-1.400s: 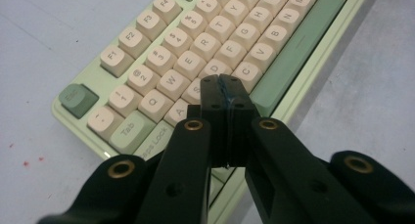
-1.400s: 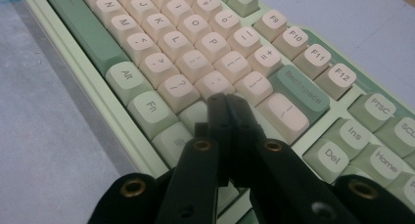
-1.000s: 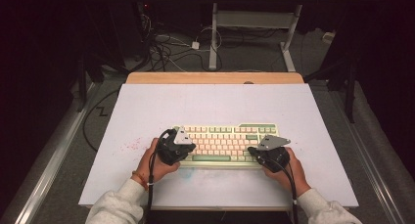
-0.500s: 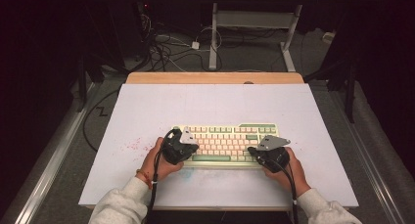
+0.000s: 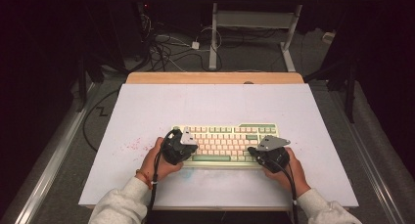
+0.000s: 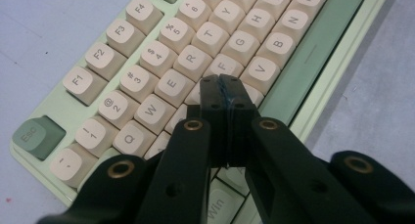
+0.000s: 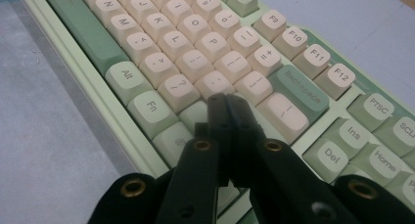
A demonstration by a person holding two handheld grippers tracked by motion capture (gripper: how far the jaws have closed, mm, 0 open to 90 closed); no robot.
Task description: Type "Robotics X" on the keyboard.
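Note:
A pale green keyboard [image 5: 225,142] with cream and green keys lies on the white mat, near its front. My left gripper [image 5: 187,148] rests at the keyboard's left end, held in a hand with a grey sleeve. In the left gripper view its jaws are shut with nothing between them, and the left gripper's tips [image 6: 219,82] sit over the cream keys [image 6: 147,55] close to F and D. My right gripper [image 5: 253,151] is at the keyboard's right part. The right gripper's tips [image 7: 227,99] are pressed together, empty, above the keys [image 7: 161,43] left of the Backspace key [image 7: 298,92].
The white mat [image 5: 215,106] covers a wooden table whose far edge [image 5: 215,78] shows behind it. Red specks [image 5: 132,146] mark the mat left of the keyboard. Cables [image 5: 171,48] and white desk legs [image 5: 213,38] lie on the floor beyond.

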